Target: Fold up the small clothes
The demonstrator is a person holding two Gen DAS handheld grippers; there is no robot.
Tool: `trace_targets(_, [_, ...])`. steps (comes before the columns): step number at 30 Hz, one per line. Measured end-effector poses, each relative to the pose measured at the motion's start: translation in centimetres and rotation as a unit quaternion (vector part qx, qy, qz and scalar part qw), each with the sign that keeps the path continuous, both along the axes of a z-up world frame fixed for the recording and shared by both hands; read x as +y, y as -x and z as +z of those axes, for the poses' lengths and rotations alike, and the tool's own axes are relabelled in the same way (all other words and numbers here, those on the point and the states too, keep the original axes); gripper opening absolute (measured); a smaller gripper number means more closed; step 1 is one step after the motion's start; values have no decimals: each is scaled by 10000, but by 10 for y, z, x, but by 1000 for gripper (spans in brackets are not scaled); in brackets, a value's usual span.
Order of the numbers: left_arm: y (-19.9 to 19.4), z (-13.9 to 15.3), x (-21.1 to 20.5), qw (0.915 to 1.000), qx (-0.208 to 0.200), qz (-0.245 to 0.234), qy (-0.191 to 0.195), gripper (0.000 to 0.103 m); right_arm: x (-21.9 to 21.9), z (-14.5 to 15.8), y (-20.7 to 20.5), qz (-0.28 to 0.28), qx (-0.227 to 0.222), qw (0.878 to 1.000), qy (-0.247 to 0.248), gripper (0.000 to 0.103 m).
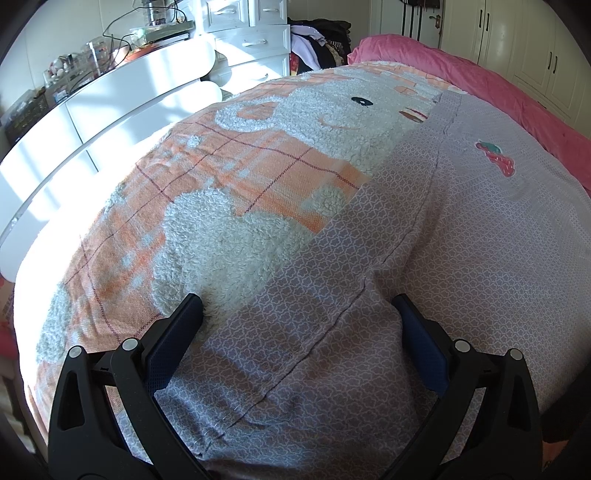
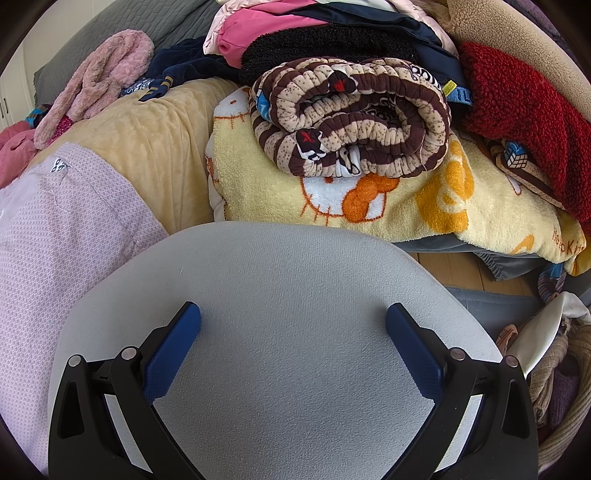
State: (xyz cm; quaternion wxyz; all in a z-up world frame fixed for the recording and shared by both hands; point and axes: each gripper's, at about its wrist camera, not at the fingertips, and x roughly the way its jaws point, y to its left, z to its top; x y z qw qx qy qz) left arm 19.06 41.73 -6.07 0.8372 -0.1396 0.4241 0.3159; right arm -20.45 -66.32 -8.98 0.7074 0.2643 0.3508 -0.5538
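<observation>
A small lilac garment (image 1: 424, 236) with a fine white pattern and a strawberry patch (image 1: 496, 158) lies spread flat on the bed. My left gripper (image 1: 297, 306) is open just above its near sleeve, its jaws wide on either side of a seam. The same garment shows in the right wrist view (image 2: 62, 236) at the left. My right gripper (image 2: 293, 314) is open and empty, hovering over a grey rounded chair seat (image 2: 295, 295), to the right of the garment.
An orange plaid blanket with a fluffy white animal (image 1: 240, 177) covers the bed. A pink duvet (image 1: 461, 70) lies behind, white drawers (image 1: 92, 110) to the left. A rolled striped blanket (image 2: 351, 114), a yellow cartoon blanket (image 2: 369, 199) and piled clothes (image 2: 314, 33) lie beyond the chair.
</observation>
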Motion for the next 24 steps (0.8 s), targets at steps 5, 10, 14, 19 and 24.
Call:
trace_targets(5, [-2, -1, 0, 10000, 42, -1, -16, 95, 0, 0, 0, 0, 0, 10000, 0, 99])
trace_targets(10, [-1, -1, -1, 10000, 27, 1, 4, 95, 0, 0, 0, 0, 0, 10000, 0, 99])
trace_targets(14, [-1, -1, 1, 10000, 21, 0, 21, 95, 0, 0, 0, 0, 0, 10000, 0, 99])
trace_targets(19, [-2, -1, 1, 10000, 8, 0, 18, 95, 0, 0, 0, 0, 0, 10000, 0, 99])
trace_targets(24, [-2, 0, 1, 10000, 23, -1, -10, 95, 0, 0, 0, 0, 0, 10000, 0, 99])
